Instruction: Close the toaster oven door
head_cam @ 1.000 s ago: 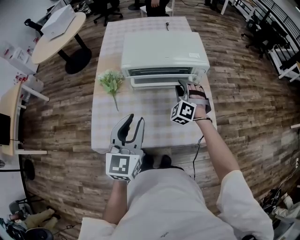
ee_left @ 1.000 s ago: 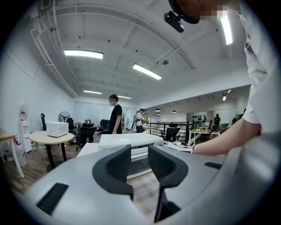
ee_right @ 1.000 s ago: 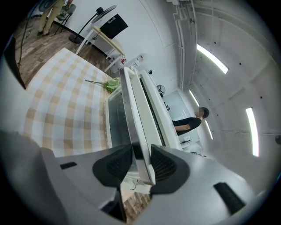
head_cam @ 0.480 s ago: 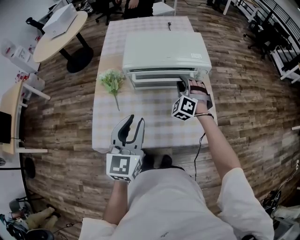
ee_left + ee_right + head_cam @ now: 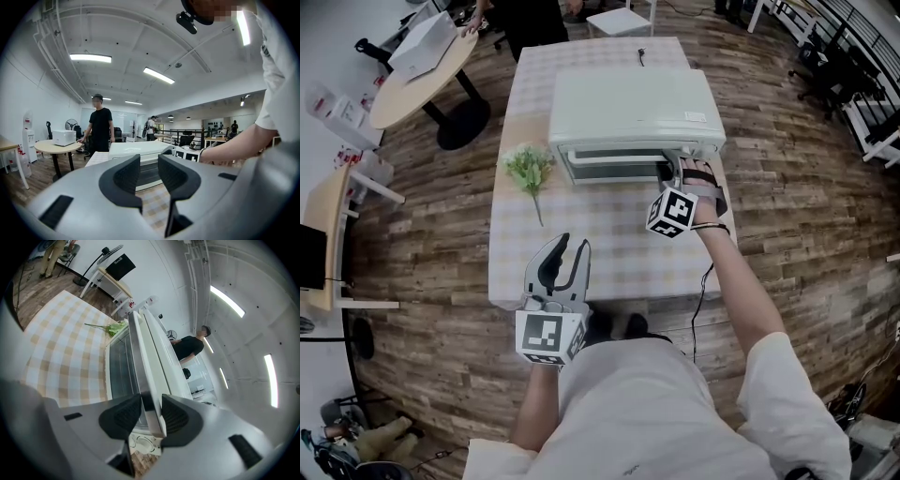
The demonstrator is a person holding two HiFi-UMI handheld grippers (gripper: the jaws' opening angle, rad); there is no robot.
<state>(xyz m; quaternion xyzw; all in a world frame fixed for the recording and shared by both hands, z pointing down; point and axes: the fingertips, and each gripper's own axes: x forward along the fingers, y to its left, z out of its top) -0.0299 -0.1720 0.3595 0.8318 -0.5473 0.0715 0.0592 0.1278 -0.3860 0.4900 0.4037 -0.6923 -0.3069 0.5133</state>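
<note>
Pale boxy metal toaster oven (image 5: pixel 633 108) toward the far right corner of the checked-cloth table (image 5: pixel 581 246), its glass-fronted door (image 5: pixel 609 167) nearly upright, just short of closed. Right gripper (image 5: pixel 151 404) clenched on that door's right end. Left gripper (image 5: pixel 149 163) released and empty, jaws apart, above the table's near edge.

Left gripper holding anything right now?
No: the left gripper has its fingers apart, with nothing between them.

White toaster oven (image 5: pixel 633 103), beige-checked tablecloth (image 5: pixel 600 239)
</note>
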